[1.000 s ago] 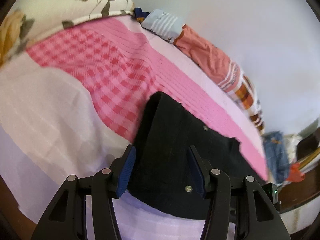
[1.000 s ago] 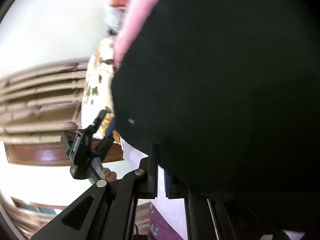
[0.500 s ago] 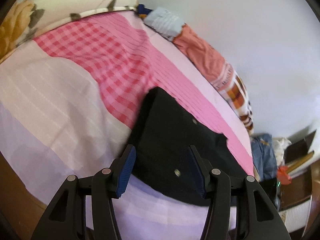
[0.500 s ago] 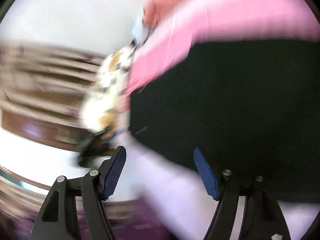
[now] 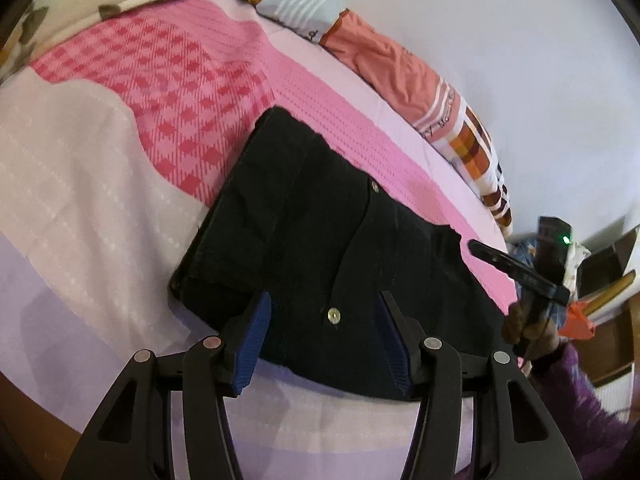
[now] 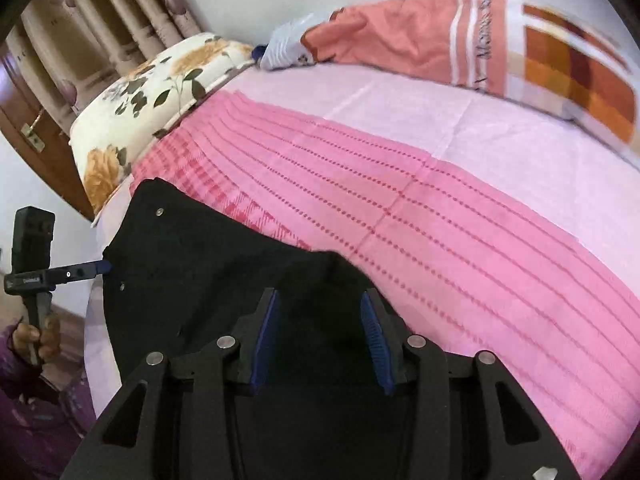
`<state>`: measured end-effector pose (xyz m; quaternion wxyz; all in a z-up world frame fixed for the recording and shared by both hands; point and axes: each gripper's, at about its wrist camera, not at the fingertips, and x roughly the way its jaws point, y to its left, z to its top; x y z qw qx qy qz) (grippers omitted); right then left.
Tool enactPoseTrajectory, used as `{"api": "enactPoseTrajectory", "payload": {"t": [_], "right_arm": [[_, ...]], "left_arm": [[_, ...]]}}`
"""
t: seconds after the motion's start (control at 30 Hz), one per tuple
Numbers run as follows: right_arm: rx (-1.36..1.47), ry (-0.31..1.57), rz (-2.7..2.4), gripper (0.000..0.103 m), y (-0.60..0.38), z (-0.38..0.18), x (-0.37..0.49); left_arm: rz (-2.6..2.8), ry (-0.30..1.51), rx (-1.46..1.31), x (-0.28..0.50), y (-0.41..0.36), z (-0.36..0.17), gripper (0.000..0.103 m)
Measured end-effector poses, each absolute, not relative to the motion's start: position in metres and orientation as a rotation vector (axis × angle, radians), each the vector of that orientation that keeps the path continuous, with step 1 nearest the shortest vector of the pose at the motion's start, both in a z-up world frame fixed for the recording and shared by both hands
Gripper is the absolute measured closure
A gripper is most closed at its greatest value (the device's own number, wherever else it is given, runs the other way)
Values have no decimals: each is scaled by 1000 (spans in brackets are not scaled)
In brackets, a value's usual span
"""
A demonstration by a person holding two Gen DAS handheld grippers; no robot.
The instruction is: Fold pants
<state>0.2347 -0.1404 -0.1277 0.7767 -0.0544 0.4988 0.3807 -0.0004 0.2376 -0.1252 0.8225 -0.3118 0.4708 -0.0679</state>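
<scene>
The black pants (image 5: 320, 248) lie folded on the bed (image 5: 80, 208), on its pink and lilac sheet, near the front edge. Two metal buttons show on them in the left wrist view, and two small studs in the right one. Behind, by the wall, lies one orange pillow (image 6: 460, 36) with a line of writing, too blurred to read, and one floral pillow (image 6: 156, 92).

The left tongs (image 5: 324, 336) stand wide open over the near edge of the pants and hold nothing. The right tongs (image 6: 320, 332) are also open and empty; one second ago they were pressed shut with the dark cloth filling the view.
</scene>
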Motion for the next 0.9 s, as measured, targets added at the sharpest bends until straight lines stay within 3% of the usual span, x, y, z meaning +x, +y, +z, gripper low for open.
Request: {"api": "enactPoseTrajectory", "payload": {"t": [0.17, 0.23, 0.4, 0.7, 0.77, 0.9], "right_arm": [[-164, 1172, 941, 64, -118, -147, 244], [-233, 1156, 926, 89, -110, -150, 242], [-244, 1095, 900, 94, -106, -147, 241], [128, 1090, 887, 96, -142, -167, 269], [212, 1122, 902, 84, -151, -173, 274], [199, 1120, 887, 77, -149, -167, 271]], "left_arm": [[-131, 1000, -629, 2, 234, -124, 48], [-131, 1000, -640, 1, 236, -125, 48], [-112, 975, -664, 2, 237, -122, 48], [-37, 938, -664, 5, 248, -125, 45], [-36, 946, -630, 6, 245, -126, 45], [-34, 945, -625, 9, 250, -123, 45]]}}
